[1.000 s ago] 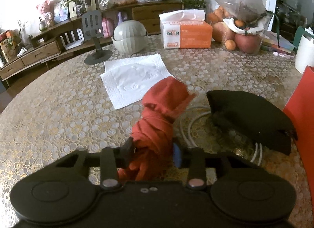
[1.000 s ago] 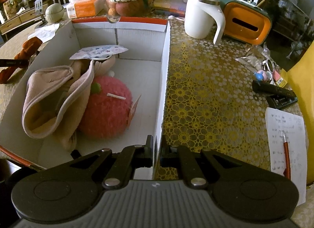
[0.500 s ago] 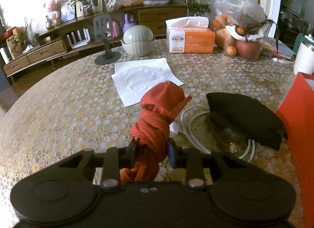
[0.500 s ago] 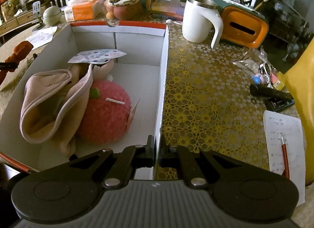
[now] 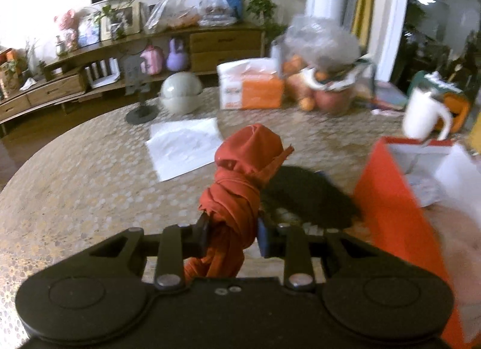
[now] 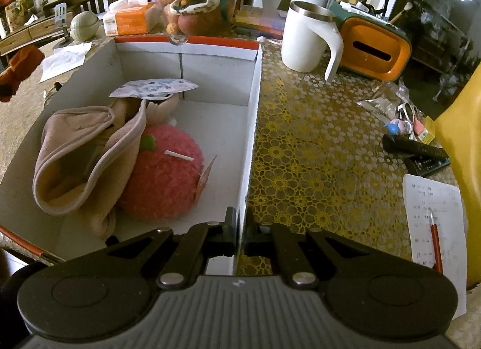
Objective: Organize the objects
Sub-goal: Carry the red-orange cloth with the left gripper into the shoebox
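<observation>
Since the earlier frames the knotted orange cloth (image 5: 240,195) has been lifted off the table and carried rightward; the orange-sided cardboard box (image 5: 390,198), formerly only an edge at the frame's right, is now seen with its white interior exposed, and the whole left wrist view is motion-blurred. The cloth is pinched between the jaws of the left gripper (image 5: 231,233), its twisted, rope-like body topped by a rounded, wrinkled bulge. A flat black pouch (image 5: 309,198) is seen on the table behind it, beside the box.

The right gripper (image 6: 239,233) has been kept in place, its jaws pressed onto the thin right wall of the box (image 6: 251,144). Inside are seen a fuzzy round pink plush (image 6: 165,174) and a soft folded beige towel (image 6: 78,162). The lace-patterned tablecloth (image 6: 315,168) is glossy gold.
</observation>
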Action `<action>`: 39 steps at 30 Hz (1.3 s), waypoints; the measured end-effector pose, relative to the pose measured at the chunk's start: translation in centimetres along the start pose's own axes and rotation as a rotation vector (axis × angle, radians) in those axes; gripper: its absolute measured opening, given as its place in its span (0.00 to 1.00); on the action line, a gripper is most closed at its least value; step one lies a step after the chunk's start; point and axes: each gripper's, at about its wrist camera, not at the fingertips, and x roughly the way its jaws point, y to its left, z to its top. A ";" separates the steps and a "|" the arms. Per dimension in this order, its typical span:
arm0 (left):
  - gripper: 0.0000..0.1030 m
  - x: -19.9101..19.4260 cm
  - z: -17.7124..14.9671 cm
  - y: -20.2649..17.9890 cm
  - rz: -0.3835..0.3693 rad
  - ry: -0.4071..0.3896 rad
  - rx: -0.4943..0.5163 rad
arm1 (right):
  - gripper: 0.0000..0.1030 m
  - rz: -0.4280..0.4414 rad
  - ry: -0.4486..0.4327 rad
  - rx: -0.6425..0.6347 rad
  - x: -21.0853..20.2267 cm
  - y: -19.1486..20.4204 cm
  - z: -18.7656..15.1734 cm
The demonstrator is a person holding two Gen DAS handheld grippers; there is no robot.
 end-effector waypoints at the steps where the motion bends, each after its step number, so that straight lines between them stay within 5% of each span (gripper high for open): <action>1: 0.27 -0.5 0.2 -0.6 -0.015 -0.005 0.003 | 0.04 0.001 -0.001 0.002 0.0 0.0 0.0; 12: 0.27 -4.8 1.5 -8.0 -0.172 -0.048 0.043 | 0.04 0.016 -0.015 -0.002 -0.1 -0.2 -0.3; 24: 0.27 -4.4 1.4 -15.9 -0.315 0.025 0.105 | 0.04 0.027 -0.021 0.009 -0.1 -0.4 -0.4; 39: 0.27 -1.9 2.4 -22.7 -0.350 0.110 0.187 | 0.05 0.052 -0.015 0.033 0.0 -0.8 -0.5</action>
